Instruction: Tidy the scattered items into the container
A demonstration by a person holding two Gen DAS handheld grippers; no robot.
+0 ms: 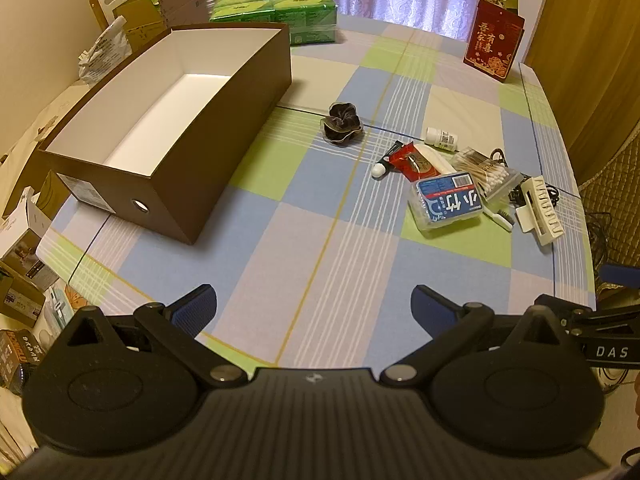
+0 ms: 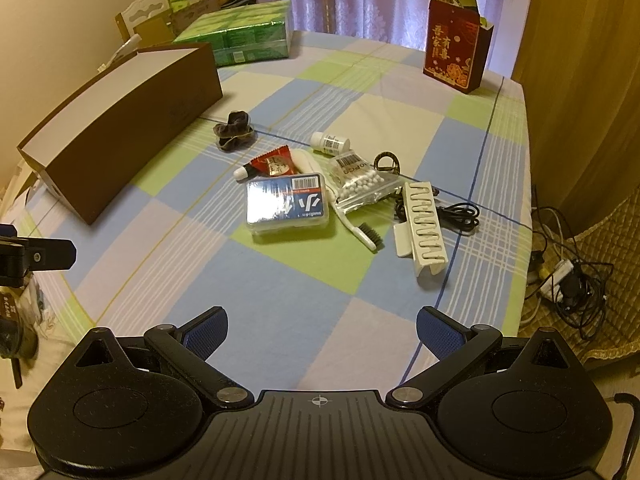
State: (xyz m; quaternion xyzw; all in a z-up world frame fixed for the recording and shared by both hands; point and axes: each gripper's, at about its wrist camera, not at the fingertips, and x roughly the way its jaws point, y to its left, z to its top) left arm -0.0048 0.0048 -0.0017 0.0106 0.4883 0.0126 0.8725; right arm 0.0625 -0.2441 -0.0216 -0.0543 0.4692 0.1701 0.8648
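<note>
Both grippers are hovering low over a checked bedsheet with their blue-padded fingers spread wide and holding nothing: the left gripper is facing the brown box, the right gripper the clutter. From the left wrist view, the open-topped box is sitting at about ten o'clock, its white interior showing nothing inside, so the tidying appears not yet begun. A dark scrunchie is lying alone at twelve o'clock, between box and pile. The rest is clustering at one to two o'clock: a blue-labelled plastic case nearest the right gripper, a red snack packet and a small white tube just behind it, a white pill bottle farther back, a bag of cotton swabs touching a small brush, a white comb-like clip and a tangled black cable at the outer edge. Every item seems still to be moved; the case, closest and flat, looks the likeliest first pick. A red gift bag and green tissue packs are standing at the far end.
</note>
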